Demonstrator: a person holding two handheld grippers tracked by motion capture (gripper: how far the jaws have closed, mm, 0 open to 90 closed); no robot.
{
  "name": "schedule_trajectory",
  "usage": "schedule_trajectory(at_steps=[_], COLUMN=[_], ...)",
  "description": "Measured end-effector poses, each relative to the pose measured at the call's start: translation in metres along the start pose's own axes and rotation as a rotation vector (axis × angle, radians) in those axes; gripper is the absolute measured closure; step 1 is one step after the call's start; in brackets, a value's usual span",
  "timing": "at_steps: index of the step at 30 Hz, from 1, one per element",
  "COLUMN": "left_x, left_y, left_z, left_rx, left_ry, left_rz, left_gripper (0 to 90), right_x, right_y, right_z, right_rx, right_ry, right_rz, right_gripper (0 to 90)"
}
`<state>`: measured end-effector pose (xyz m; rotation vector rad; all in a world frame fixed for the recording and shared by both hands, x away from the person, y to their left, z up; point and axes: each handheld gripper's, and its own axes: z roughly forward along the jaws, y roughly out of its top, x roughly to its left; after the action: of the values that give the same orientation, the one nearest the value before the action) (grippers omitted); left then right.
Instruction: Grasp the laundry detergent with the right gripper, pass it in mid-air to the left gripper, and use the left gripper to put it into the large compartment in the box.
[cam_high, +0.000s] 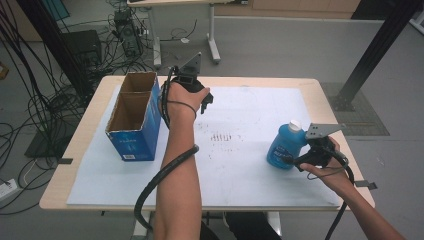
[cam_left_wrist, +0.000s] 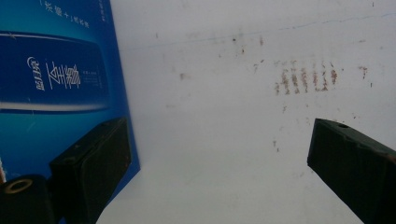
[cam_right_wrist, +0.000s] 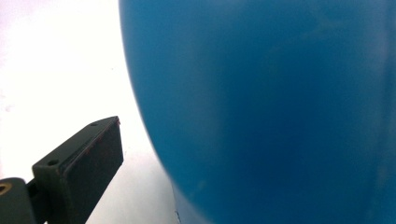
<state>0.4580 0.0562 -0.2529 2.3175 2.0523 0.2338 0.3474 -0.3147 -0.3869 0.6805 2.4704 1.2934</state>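
Note:
A blue bottle (cam_high: 284, 146) with a white cap stands upright on the white mat (cam_high: 240, 170), right of centre. My right gripper (cam_high: 299, 160) is at the bottle's lower right side. In the right gripper view the blue bottle (cam_right_wrist: 271, 107) looms very close, and one black finger (cam_right_wrist: 81, 163) stands off its left flank with a gap; the other finger is hidden. My left gripper (cam_high: 201, 101) hovers over the mat's far part, just right of an open-topped blue cardboard box (cam_high: 134, 122). Its jaws are spread wide over bare mat (cam_left_wrist: 215, 140), with the blue box (cam_left_wrist: 51, 88) beside its left finger (cam_left_wrist: 93, 168).
The box has two compartments that look empty. Brown smudges (cam_high: 220, 136) mark the mat's middle. The wooden table (cam_high: 75, 150) edges frame the mat. Beyond it lie floor cables (cam_high: 30, 100), another table's legs (cam_high: 214, 40) and a black post (cam_high: 372, 50).

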Motion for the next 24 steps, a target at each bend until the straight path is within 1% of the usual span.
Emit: schedule_trajectory(at_steps=[20,24], left_x=[-0.0017,-0.0022], left_y=[0.0005,0.0009], left_z=[0.0005,0.0001], left_rx=[-0.001,-0.001], left_ry=[0.001,0.0], left_rz=[-0.004,0.001], left_gripper=[6.9,6.9], right_x=[-0.0004,-0.0006], right_y=[-0.0011,-0.0012], right_z=[-0.0005,-0.0004], right_rx=[0.002,0.0], right_ry=[0.0,-0.001], right_rz=[0.001,0.002], right_gripper=[1.9,1.9])
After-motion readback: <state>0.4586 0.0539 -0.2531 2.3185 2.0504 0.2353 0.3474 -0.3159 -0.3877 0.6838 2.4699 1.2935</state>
